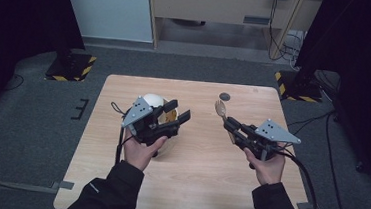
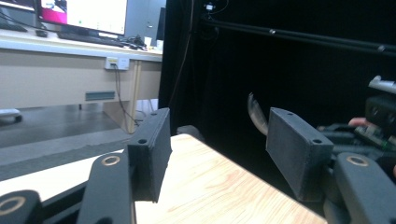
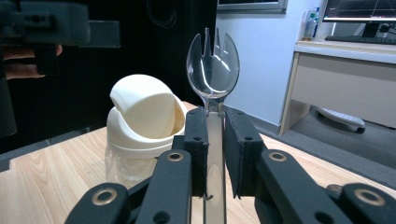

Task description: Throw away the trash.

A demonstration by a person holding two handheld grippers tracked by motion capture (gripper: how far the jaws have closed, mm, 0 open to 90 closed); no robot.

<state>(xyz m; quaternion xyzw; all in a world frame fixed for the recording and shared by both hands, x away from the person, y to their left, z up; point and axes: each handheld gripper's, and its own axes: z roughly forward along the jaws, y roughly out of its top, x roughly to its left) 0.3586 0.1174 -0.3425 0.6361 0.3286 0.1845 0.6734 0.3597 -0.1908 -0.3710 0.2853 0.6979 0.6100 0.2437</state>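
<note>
While the left gripper (image 1: 180, 111) hovers with jaws apart over a cream swing-lid bin (image 1: 154, 102) on the table (image 1: 192, 185), the right gripper (image 1: 228, 123) clamps a spork (image 1: 220, 108). Left gripper view: nothing between the jaws. Right gripper view: spork (image 3: 213, 70) upright, bin (image 3: 142, 126) beyond.

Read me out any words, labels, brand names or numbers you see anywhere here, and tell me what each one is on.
None can be read.
Monitor on the desk: its screen content is too blurred.
Second monitor: thin lines, too small.
Bottle: label too small.
Spork and lidded bin: no print shows.
</note>
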